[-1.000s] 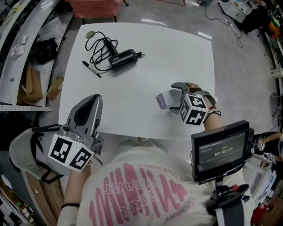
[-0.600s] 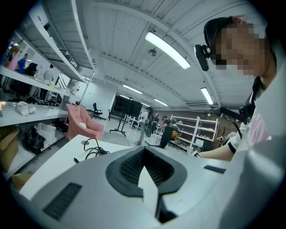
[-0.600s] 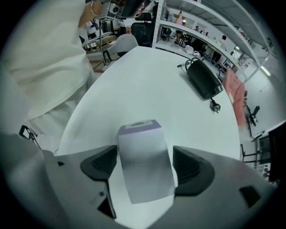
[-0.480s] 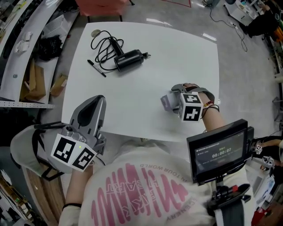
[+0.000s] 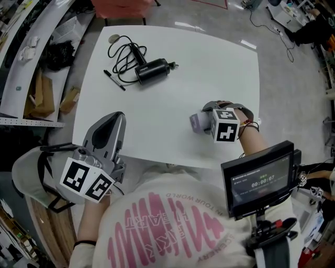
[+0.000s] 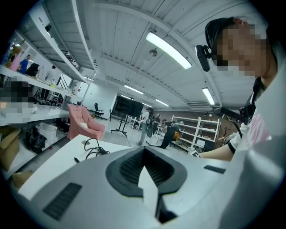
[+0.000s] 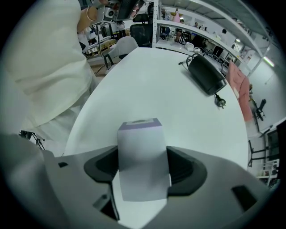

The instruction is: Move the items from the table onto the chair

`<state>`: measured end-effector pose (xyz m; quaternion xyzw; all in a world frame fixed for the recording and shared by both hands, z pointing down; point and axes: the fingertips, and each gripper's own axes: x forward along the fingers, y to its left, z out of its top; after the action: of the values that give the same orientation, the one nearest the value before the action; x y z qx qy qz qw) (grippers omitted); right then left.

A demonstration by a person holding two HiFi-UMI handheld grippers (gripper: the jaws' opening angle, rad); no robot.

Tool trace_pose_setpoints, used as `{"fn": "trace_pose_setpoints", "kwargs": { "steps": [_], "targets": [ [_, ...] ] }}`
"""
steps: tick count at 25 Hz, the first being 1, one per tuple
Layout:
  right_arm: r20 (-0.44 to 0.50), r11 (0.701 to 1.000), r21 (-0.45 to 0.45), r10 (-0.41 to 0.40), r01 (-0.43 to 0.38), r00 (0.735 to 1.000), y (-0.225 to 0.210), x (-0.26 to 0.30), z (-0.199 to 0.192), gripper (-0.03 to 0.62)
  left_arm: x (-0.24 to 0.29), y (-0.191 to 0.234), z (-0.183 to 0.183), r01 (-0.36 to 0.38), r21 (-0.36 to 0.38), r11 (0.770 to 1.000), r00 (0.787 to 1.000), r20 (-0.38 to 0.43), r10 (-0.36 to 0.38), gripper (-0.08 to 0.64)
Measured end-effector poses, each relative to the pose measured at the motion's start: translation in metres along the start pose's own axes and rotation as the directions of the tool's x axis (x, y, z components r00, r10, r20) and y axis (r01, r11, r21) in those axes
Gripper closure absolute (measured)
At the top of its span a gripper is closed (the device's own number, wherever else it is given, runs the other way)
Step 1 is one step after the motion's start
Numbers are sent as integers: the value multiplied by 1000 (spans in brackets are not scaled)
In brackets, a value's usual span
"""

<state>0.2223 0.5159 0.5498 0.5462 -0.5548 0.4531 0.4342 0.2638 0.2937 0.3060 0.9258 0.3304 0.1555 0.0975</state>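
A small white box with a purple end (image 5: 197, 122) (image 7: 139, 134) stands on the white table (image 5: 209, 63) near its front edge. My right gripper (image 5: 205, 119) (image 7: 143, 174) points steeply down over it. Its jaws have just been closing, and the box now fills the gap between them. A black corded device (image 5: 152, 70) (image 7: 205, 74) and a black pen (image 5: 114, 81) lie at the far left of the table. My left gripper (image 5: 116, 118) (image 6: 144, 154) hangs at the table's front left edge, shut and holding nothing. The pink chair (image 5: 123, 6) (image 6: 85, 125) stands beyond the far edge.
A small round disc (image 5: 113, 38) lies at the far left corner. Shelving and boxes (image 5: 42, 94) run along the left of the table. A screen on a mount (image 5: 259, 178) sits by my right side. People stand far off in the left gripper view.
My right gripper has sunk over the white box and tipped more steeply down, so the box now sits between its jaws. The left gripper has stayed where it was.
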Motion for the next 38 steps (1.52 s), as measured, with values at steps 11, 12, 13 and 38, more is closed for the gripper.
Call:
{"fn": "trace_pose_setpoints", "kwargs": {
  "steps": [11, 12, 13, 38],
  "targets": [
    [306, 963, 255, -169, 90, 937, -17, -46, 24, 268, 1, -22, 7, 26, 24, 999, 999, 25, -27, 552],
    [344, 952, 296, -185, 80, 921, -19, -49, 27, 268, 3, -24, 7, 31, 26, 999, 999, 25, -31, 552],
    [383, 938, 339, -202, 66, 901, -22, -52, 30, 268, 3, -25, 7, 35, 29, 999, 999, 26, -35, 552],
    [768, 724, 617, -640, -310, 32, 21, -251, 103, 268, -32, -91, 20, 85, 51, 995, 983, 158, -92, 552]
  ]
}}
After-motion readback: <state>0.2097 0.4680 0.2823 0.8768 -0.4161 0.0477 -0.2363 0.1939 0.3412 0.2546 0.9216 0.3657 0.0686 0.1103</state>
